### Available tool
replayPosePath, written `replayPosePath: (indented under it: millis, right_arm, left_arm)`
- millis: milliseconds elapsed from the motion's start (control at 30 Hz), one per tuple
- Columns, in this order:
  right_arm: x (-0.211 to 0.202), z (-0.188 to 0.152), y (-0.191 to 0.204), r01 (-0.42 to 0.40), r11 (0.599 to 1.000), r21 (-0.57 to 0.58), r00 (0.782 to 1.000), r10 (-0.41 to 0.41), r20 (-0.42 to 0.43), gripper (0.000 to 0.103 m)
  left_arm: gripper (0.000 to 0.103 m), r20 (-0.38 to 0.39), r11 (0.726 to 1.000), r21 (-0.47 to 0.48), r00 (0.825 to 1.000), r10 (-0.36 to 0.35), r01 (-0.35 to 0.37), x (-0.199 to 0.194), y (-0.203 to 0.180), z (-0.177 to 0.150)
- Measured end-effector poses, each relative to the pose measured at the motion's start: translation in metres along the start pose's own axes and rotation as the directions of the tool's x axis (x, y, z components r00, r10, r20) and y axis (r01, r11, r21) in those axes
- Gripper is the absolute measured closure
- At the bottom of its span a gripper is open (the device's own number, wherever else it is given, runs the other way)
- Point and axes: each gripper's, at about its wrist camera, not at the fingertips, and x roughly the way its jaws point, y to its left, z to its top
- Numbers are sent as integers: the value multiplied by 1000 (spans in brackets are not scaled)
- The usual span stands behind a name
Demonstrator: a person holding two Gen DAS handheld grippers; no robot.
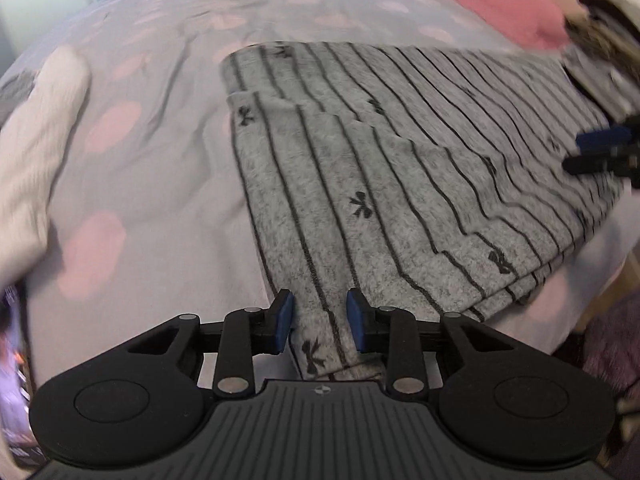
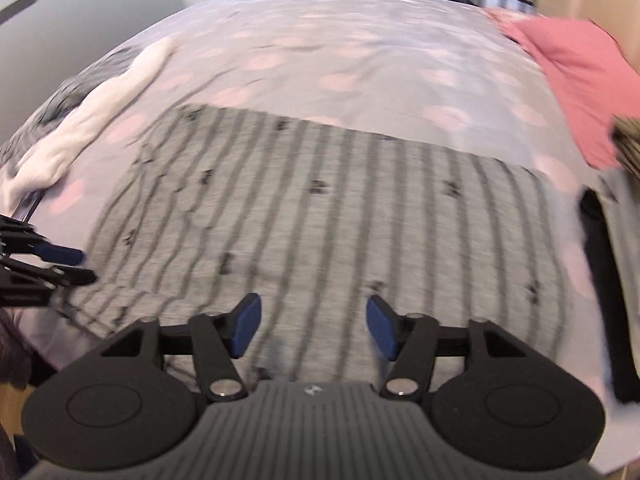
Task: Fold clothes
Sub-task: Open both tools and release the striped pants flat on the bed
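Left hand-held gripper [image 1: 320,322]: blue pads spread, straddling the near corner of the grey striped garment [image 1: 400,184] without pinching it. Right hand-held gripper [image 2: 314,328]: pads spread wide, hovering over the same garment, nothing between them.
Grey striped garment: folded, layered, dark stripes and small bow motifs; lies along the near edge of the bed [image 2: 360,52]. Bed cover lilac with pink blotches.
White knitted item [image 2: 80,136]: bunched near the left edge of the bed, apart from the garment.
Pink cloth [image 2: 576,80]: at the far right corner of the bed.
Dark and pale clothing [image 1: 608,52]: right edge, blurred.
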Motion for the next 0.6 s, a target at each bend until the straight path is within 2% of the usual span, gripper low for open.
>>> replayPosePath:
  millis: [133, 233, 333, 400, 533, 600]
  right_arm:
    - [15, 9, 27, 0, 995, -98, 1000, -2, -18, 40]
    - [27, 17, 37, 12, 988, -156, 1000, -14, -8, 40]
    - [29, 25, 48, 23, 980, -196, 1000, -22, 10, 42]
    - [29, 36, 53, 22, 979, -203, 1000, -18, 22, 48]
    - [31, 62, 69, 34, 966, -258, 999, -27, 31, 49]
    - [37, 76, 79, 40, 952, -303, 999, -38, 13, 49]
  left_arm:
    - [73, 48, 998, -63, 998, -28, 31, -12, 11, -8]
    - [66, 87, 991, -123, 995, -49, 60, -23, 22, -14]
    - [65, 105, 981, -184, 994, -41, 60, -30, 36, -11]
    - [65, 81, 982, -187, 997, 16, 0, -29, 38, -5]
    - [62, -2, 982, -173, 997, 83, -82, -22, 41, 9]
    - [56, -54, 978, -194, 996, 65, -74, -17, 46, 15]
